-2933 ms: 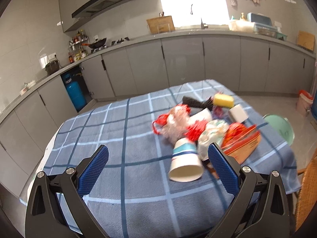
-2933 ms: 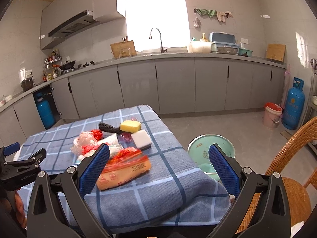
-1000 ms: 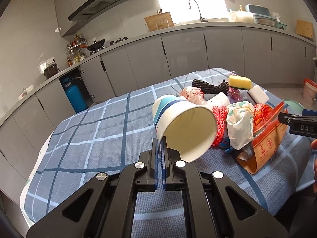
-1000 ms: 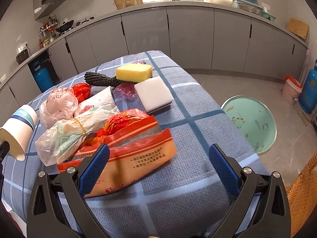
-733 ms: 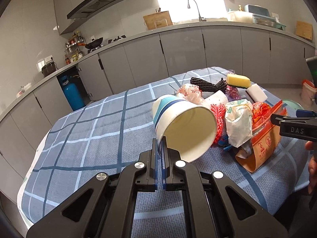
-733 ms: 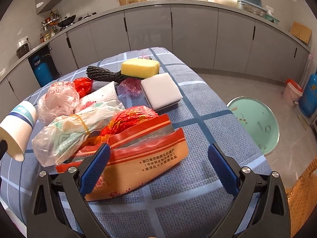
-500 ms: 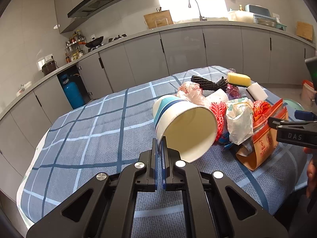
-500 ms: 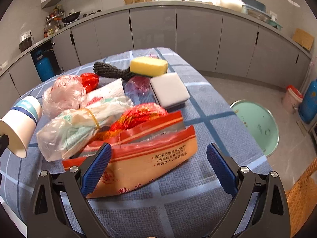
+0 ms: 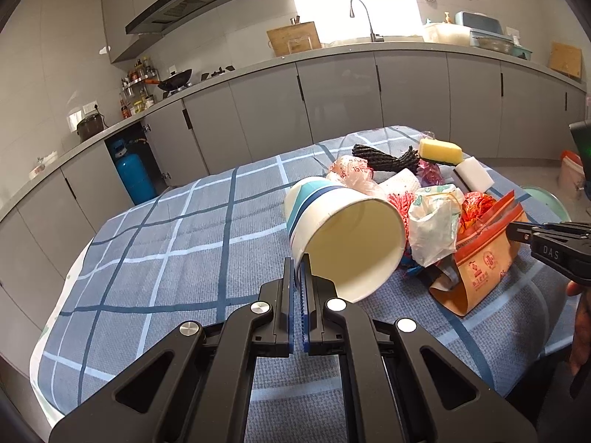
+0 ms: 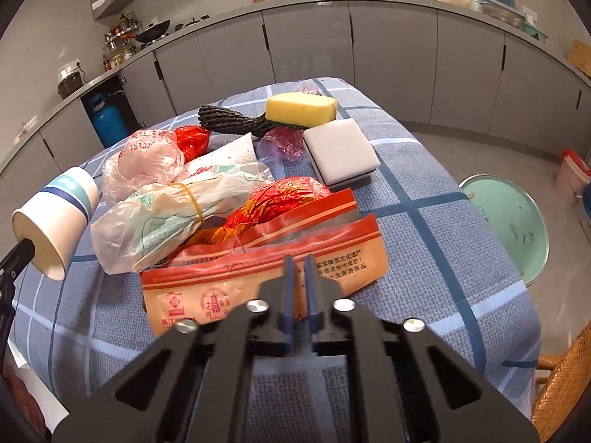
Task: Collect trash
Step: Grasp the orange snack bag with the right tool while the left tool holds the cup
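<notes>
Trash: smooth paper cup [image 9: 343, 236] rim in clenched left gripper [image 9: 299, 264]; right gripper [image 10: 300, 262] clenched on glossy orange pouch [image 10: 258, 288].

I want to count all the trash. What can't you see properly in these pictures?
- Under the clear plastic bag: items buried, both views.
- Inside the orange packet: contents hidden; the right claw covers its near edge.
- Paper cup: inside faces away in the right view.
- Green basin: cut off by the table in the left view.
</notes>
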Demonstrator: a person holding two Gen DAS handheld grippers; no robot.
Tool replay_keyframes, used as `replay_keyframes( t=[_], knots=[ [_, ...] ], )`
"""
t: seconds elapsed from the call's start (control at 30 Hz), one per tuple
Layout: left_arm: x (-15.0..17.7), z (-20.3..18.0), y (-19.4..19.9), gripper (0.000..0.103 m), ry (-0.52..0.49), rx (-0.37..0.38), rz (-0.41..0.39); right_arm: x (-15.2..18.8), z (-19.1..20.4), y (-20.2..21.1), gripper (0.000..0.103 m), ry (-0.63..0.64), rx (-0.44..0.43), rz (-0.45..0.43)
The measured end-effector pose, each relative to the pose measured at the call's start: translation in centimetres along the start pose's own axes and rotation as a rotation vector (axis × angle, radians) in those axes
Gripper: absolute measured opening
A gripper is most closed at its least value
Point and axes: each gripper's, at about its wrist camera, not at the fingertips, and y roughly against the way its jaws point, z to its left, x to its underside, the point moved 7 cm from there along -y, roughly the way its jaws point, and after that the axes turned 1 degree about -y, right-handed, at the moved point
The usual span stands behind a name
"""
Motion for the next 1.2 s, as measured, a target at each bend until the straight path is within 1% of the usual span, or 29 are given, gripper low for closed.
replay_keyframes(
  t=[0.2,0.27,0.3,0.33,0.37,0.4,0.43,0.57,0.63,0.7,0.8,0.83,0.87,0.93,1.0,1.07,1.1,1.13,1.2],
  knots=[
    [-0.4,0.3,0.6,0.004,0.004,-0.003,-0.014,-0.1,0.8,1.9,0.003,0.036,-0.027,-0.049],
    [-0.6,0.4,0.8,0.004,0.008,-0.006,-0.018,-0.4,0.8,2.5,0.003,0.027,-0.033,-0.061],
    [-0.6,0.5,0.9,0.004,0.009,-0.006,-0.019,-0.6,0.5,2.8,0.008,0.013,-0.029,-0.065],
    [-0.6,0.5,0.9,0.004,0.01,-0.007,-0.021,-0.8,0.3,3.0,0.035,-0.002,-0.02,-0.073],
    [-0.7,0.6,1.0,0.004,0.01,-0.008,-0.023,-1.1,0.1,3.4,0.059,-0.02,-0.009,-0.089],
    [-0.7,0.6,1.0,0.004,0.01,-0.007,-0.024,-1.3,0.0,3.8,0.095,-0.031,0.0,-0.109],
    [-0.6,0.6,1.1,0.004,0.01,-0.006,-0.024,-1.5,0.1,4.2,0.096,-0.027,0.011,-0.129],
    [-0.1,0.9,1.0,0.004,0.011,-0.011,-0.018,-1.2,2.8,4.5,0.096,0.075,0.035,-0.13],
    [0.2,1.2,0.8,0.004,0.019,-0.017,-0.011,-0.7,4.7,4.5,0.096,0.161,0.094,-0.142],
    [0.5,1.5,0.6,0.004,0.027,-0.024,-0.005,0.1,6.9,4.3,0.096,0.238,0.126,-0.158],
    [0.9,1.9,0.3,0.004,0.037,-0.031,0.001,1.0,8.9,3.4,0.096,0.34,0.209,-0.183],
    [1.0,2.0,0.2,0.004,0.039,-0.031,0.003,1.2,8.9,2.9,0.096,0.361,0.247,-0.18],
    [1.1,2.0,0.0,0.004,0.041,-0.03,0.006,1.3,8.7,2.2,0.096,0.367,0.266,-0.168],
    [1.5,2.1,-0.3,0.004,0.042,-0.027,0.016,1.7,7.6,1.0,0.094,0.352,0.275,-0.125],
    [1.8,2.2,-0.5,0.004,0.046,-0.023,0.021,2.2,6.8,0.9,0.081,0.339,0.25,-0.102],
    [1.8,2.2,-0.6,0.004,0.052,-0.017,0.022,2.6,6.1,1.0,0.056,0.328,0.231,-0.082],
    [1.8,2.1,-0.6,0.004,0.054,-0.012,0.022,2.8,6.1,1.1,0.047,0.326,0.223,-0.075],
    [1.8,2.0,-0.5,0.004,0.052,-0.008,0.021,3.0,5.7,1.0,0.032,0.326,0.21,-0.061],
    [1.8,1.7,-0.4,0.004,0.047,-0.003,0.017,3.4,5.3,1.3,0.018,0.329,0.201,-0.054]
  ],
)
